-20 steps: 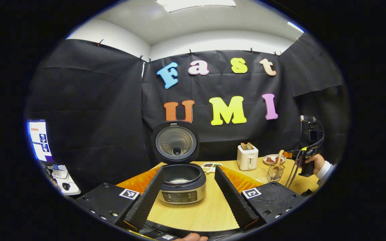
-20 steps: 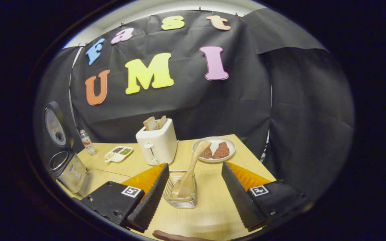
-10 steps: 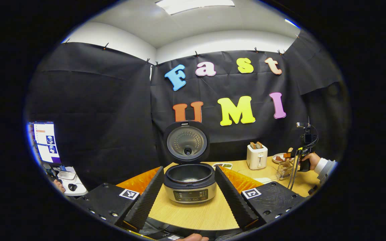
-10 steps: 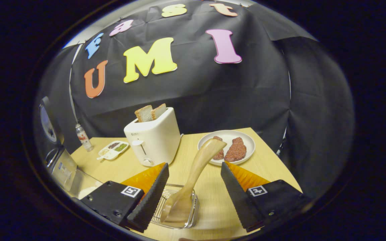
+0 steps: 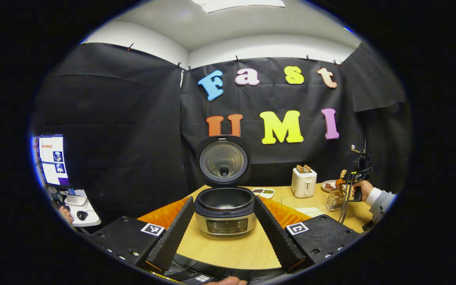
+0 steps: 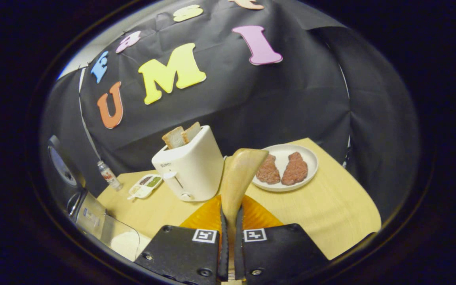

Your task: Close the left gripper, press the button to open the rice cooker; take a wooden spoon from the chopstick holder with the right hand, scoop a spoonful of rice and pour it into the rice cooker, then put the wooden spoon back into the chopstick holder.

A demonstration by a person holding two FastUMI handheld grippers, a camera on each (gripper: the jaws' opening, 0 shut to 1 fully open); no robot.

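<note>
The wooden spoon [image 6: 239, 178] was clamped by its handle between the narrowed jaws of the right gripper [image 6: 230, 237], its upper end rising straight ahead of them, a hold judged fit for lifting it from the chopstick holder [image 5: 334, 200]. The rice cooker [image 5: 225, 211] was framed between the wide, empty jaws of the left gripper [image 5: 225, 233], its lid raised so rice could be poured in. Beyond the right jaws on the tabletop [image 6: 331, 213] were counted one toaster [image 6: 191, 168] with two slices and one plate [image 6: 283, 164] with two patties.
</note>
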